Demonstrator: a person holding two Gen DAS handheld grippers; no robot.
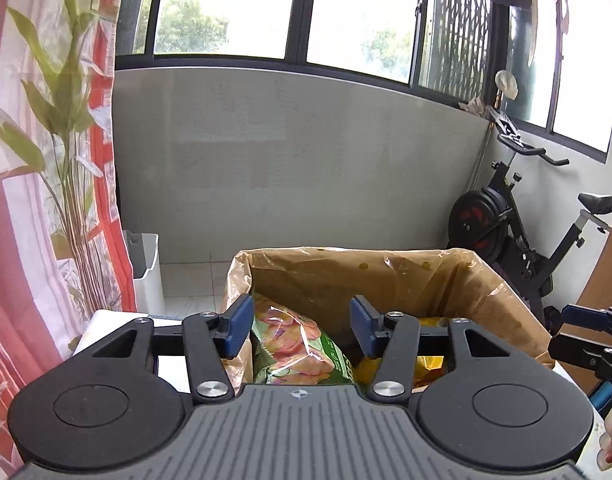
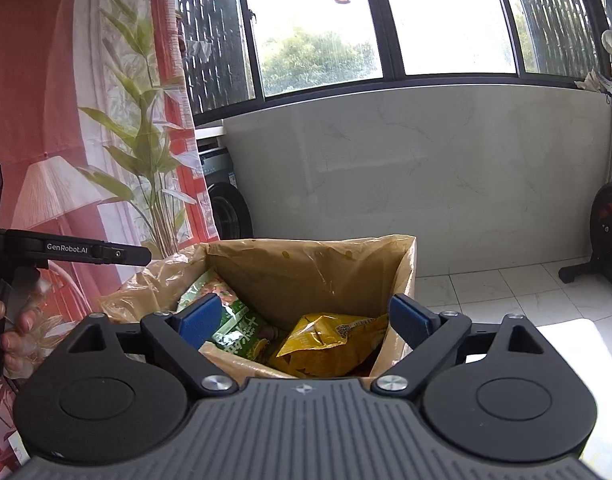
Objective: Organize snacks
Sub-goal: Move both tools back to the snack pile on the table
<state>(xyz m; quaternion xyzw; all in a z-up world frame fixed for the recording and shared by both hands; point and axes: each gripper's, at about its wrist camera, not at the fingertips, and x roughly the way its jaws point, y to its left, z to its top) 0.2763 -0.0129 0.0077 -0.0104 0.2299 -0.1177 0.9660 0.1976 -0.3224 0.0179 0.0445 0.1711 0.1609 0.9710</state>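
Grippers (image 1: 302,330) (image 2: 306,320) open, holding nothing.

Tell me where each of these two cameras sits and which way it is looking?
Left wrist: on the left hand-held gripper, facing the window over the lined box; its open blue pads, the right hand-held gripper at the right edge.
Right wrist: on the right hand-held gripper, same direction; its wide-open pads, the person's left hand.
Shared: box, green snack bag, yellow snack bag, exercise bike.
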